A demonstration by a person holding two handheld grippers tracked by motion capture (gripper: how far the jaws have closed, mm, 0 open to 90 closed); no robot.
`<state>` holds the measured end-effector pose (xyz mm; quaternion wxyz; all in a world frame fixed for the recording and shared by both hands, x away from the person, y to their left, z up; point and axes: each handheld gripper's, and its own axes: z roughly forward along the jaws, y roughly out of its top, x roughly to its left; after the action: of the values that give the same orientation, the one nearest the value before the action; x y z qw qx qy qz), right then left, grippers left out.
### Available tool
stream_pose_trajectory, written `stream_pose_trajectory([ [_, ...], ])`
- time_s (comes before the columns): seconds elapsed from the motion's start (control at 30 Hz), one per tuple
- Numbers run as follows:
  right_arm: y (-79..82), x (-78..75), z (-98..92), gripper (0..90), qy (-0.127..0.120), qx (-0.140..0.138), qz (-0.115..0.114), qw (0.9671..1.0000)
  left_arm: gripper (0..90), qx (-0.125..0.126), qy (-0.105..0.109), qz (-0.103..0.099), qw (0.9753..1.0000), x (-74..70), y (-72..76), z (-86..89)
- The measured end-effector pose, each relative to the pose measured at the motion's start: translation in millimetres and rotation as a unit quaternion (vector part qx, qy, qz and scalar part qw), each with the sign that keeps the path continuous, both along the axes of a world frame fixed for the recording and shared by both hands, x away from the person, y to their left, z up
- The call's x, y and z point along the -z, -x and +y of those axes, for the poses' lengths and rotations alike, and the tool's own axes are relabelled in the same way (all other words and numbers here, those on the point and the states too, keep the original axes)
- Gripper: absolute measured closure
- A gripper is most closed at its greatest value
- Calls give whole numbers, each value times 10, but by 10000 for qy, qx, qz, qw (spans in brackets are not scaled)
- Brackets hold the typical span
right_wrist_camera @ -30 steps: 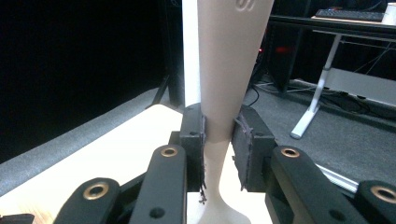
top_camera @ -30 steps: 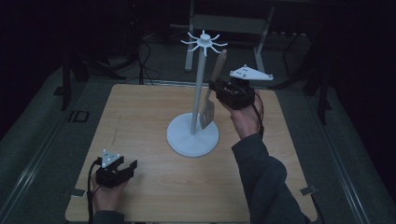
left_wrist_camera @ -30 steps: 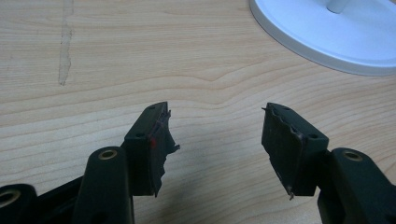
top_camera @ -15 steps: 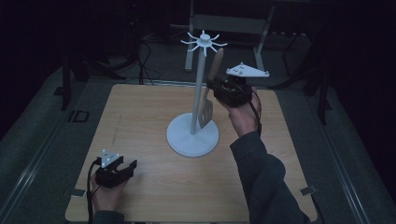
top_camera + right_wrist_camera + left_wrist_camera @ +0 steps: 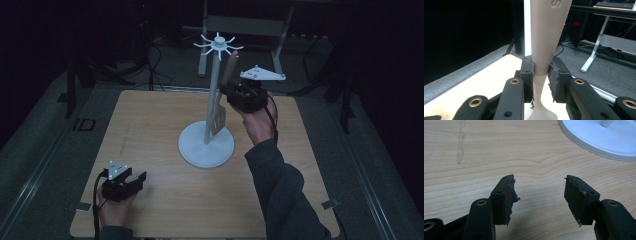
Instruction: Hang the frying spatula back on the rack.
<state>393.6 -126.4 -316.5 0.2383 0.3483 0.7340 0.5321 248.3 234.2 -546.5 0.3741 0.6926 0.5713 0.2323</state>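
A light wooden table top with rounded corners is set on a grey carpeted floor; a pale vertical scuff mark is seen in its grain. The room is dimly lit and its far side is lost in darkness. A pale grey metal desk frame with slanted legs is placed behind the table, and black cables are strewn on the floor beside it. A dark keyboard is laid on a desk top at the rear.
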Motion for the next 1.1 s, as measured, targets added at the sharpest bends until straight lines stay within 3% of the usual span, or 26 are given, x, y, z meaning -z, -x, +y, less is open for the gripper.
stream_pose_trajectory([
  [1.1,-56,48,74,744,70,15,93,9999,419,11,15,-19,10000,-5,5,4],
])
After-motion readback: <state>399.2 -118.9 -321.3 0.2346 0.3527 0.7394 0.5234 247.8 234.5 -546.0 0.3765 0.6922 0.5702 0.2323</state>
